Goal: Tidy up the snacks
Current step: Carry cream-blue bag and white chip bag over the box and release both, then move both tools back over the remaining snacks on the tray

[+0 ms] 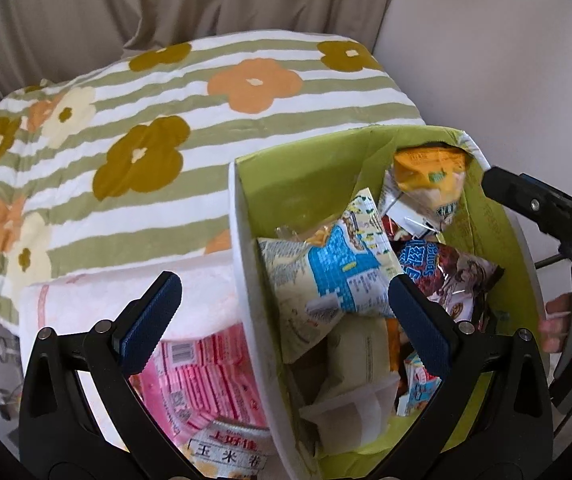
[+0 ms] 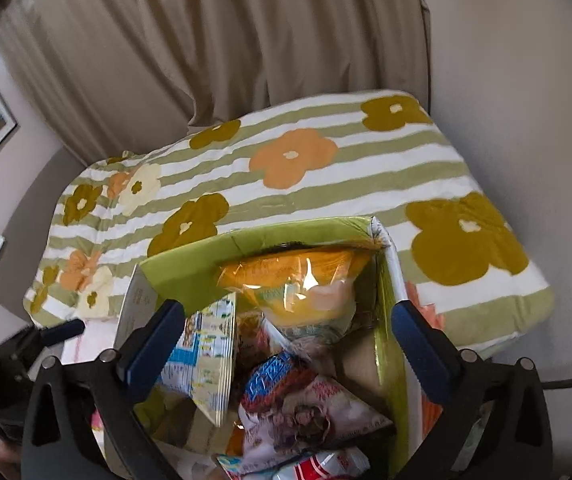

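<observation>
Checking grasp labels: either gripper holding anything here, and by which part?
Nothing held. Left gripper and right gripper both have jaws wide open, hovering over the green box of snacks.

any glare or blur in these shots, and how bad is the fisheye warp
Right wrist view: bright glare on the orange packet; picture edges soft. Left wrist view: no strong glare; the pink packet and box bottom are a bit blurred. Both views: heavy fisheye, dark round corners, the quilt bulging.

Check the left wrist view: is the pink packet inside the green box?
No, the pink packet lies outside the green box, against its white outer wall by the left gripper.
</observation>
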Tool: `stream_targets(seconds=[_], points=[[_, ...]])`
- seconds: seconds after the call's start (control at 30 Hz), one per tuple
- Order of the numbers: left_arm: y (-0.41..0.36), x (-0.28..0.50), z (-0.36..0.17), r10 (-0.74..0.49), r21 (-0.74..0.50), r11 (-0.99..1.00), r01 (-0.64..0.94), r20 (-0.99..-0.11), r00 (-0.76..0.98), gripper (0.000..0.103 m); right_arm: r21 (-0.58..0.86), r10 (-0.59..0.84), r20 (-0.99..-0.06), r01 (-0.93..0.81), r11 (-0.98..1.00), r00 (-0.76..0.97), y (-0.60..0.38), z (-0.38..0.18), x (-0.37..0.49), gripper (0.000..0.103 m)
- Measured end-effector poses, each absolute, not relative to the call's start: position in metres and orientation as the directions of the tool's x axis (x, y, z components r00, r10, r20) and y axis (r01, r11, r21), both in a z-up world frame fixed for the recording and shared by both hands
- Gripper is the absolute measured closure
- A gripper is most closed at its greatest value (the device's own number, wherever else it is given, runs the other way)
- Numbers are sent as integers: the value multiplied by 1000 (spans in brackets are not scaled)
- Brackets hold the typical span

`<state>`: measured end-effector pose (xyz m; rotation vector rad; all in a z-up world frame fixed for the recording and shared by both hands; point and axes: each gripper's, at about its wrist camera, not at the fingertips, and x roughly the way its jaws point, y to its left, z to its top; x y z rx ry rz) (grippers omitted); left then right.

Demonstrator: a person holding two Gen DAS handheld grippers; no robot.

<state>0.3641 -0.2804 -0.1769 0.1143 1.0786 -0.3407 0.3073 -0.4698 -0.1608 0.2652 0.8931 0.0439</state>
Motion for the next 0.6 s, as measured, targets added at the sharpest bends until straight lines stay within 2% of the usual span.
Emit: stream_targets(seconds=[0.23, 0.6], points=[[-268, 336, -158, -226, -82, 947, 312, -859, 460, 1, 294, 194, -760, 61, 954, 621, -470, -146, 280, 0], [-200, 272, -95, -181, -72, 976, 208, -797, 576, 1, 260, 268, -670, -118, 958, 692, -421, -86, 234, 0]])
